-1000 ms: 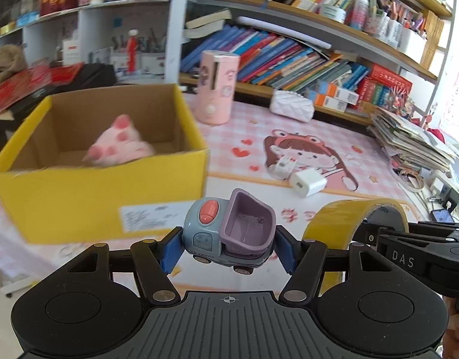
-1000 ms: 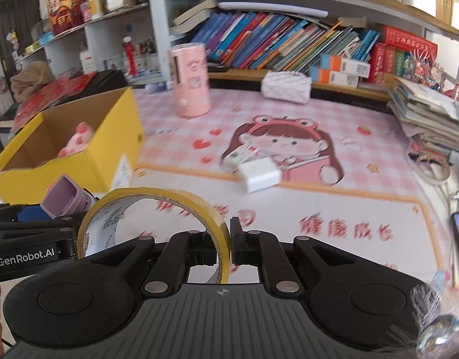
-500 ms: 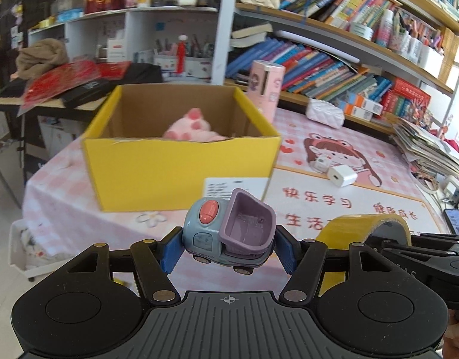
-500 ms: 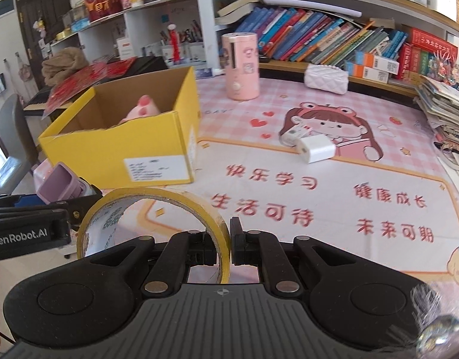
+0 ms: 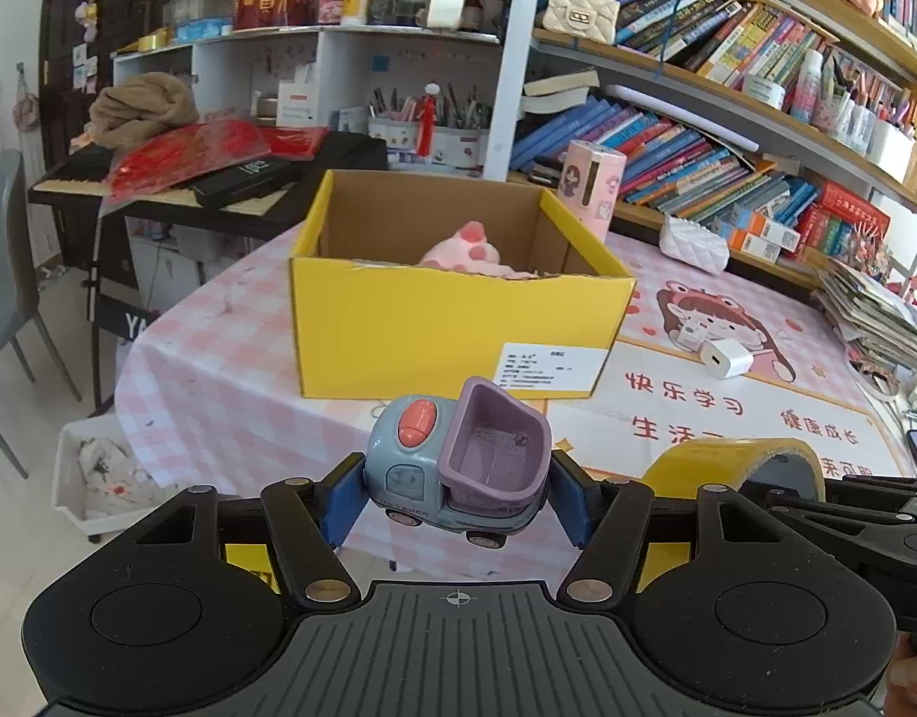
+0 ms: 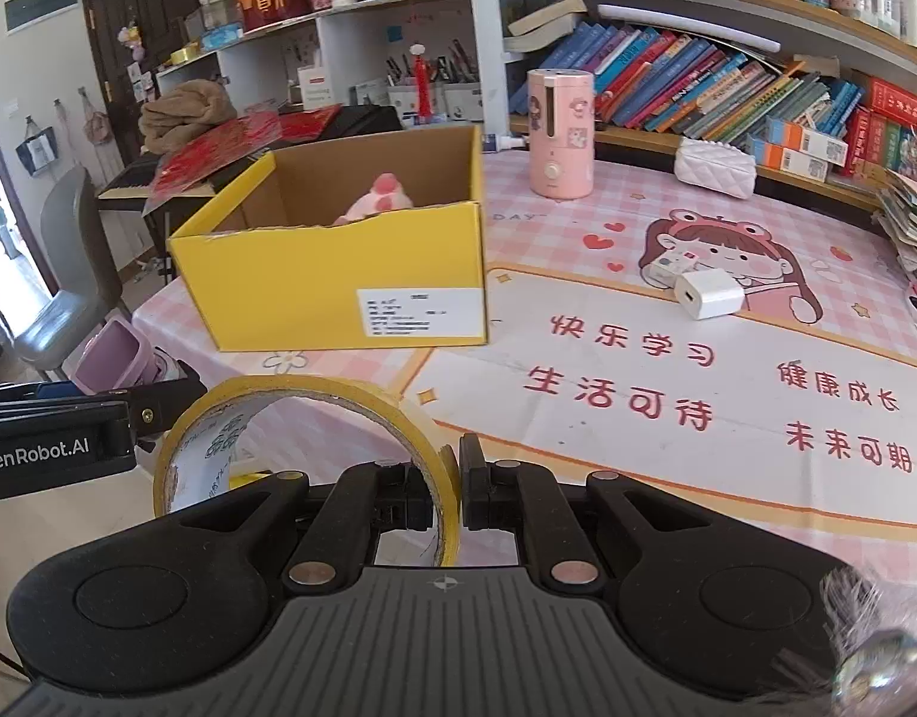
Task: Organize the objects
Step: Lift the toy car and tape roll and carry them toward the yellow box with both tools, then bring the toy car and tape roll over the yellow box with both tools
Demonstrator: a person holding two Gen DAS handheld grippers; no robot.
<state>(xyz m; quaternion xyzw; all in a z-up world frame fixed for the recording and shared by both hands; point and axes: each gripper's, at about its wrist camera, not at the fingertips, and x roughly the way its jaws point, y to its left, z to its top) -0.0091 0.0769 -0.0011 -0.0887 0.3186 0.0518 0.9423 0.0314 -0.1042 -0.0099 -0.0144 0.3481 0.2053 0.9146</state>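
Note:
My left gripper (image 5: 455, 493) is shut on a small blue toy truck (image 5: 458, 472) with a purple bucket, held in the air in front of the table's near edge. My right gripper (image 6: 452, 481) is shut on the wall of a yellow tape roll (image 6: 306, 436), which also shows in the left wrist view (image 5: 733, 460). An open yellow cardboard box (image 5: 458, 322) stands on the table ahead, also in the right wrist view (image 6: 339, 287). A pink plush toy (image 5: 467, 248) lies inside it.
On the pink tablecloth (image 6: 638, 370) lie a white charger (image 6: 709, 293) and a small white box (image 6: 671, 266). A pink cylinder device (image 6: 560, 140) and a white quilted pouch (image 6: 715, 167) stand at the back. Bookshelves are behind. A grey chair (image 6: 64, 275) is at left.
Both grippers have pulled back from the table with their objects still held. The yellow box now looks farther away and the table's near edge is in view.

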